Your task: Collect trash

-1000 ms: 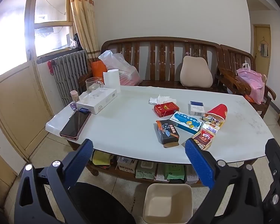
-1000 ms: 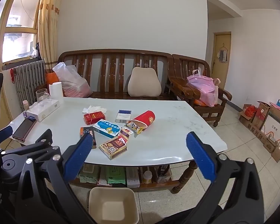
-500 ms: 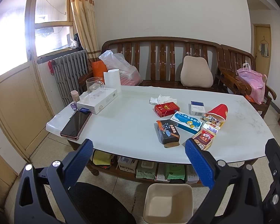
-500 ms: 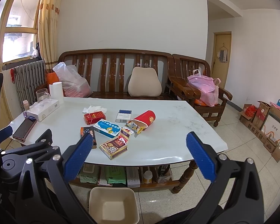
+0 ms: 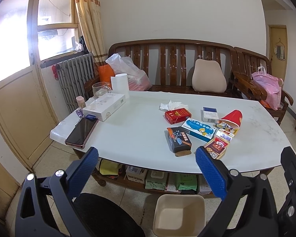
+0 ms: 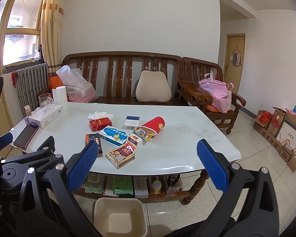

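Cardboard trash, notably the gold-and-red printed carton (image 6: 121,154), lies near the white tabletop's (image 6: 177,154) front edge, above the beige floor bin (image 6: 119,215). Likely light, crushable: grip across short sides. Left gripper (image 5: 146,170) and right gripper (image 6: 148,163) gape wide, empty.

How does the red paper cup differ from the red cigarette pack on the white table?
The red paper cup lies tipped on its side, mouth open with a snack wrapper at it; the red cigarette pack lies flat and closed. The cup is tapered and round, the pack boxy. Both are red, untouched on the white table.
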Motion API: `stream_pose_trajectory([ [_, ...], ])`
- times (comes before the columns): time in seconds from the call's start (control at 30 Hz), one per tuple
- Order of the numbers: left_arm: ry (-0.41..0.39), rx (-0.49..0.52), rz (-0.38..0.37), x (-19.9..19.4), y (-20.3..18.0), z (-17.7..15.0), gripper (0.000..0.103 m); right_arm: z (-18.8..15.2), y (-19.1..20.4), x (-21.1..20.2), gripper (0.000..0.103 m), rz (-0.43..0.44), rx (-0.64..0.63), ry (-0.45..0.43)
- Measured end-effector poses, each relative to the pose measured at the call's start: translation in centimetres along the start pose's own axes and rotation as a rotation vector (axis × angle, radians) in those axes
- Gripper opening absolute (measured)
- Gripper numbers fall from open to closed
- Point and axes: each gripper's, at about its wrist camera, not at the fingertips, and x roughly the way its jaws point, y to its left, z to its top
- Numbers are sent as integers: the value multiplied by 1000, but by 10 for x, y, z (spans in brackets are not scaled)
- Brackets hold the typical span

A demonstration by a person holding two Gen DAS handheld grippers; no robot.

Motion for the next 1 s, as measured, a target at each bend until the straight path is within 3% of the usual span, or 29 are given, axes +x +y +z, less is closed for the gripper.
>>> stream_pose_trajectory([
  [1.0, 7, 3, -7, -2, 6, 0, 97, -8, 1, 1, 98, -3, -5, -6],
])
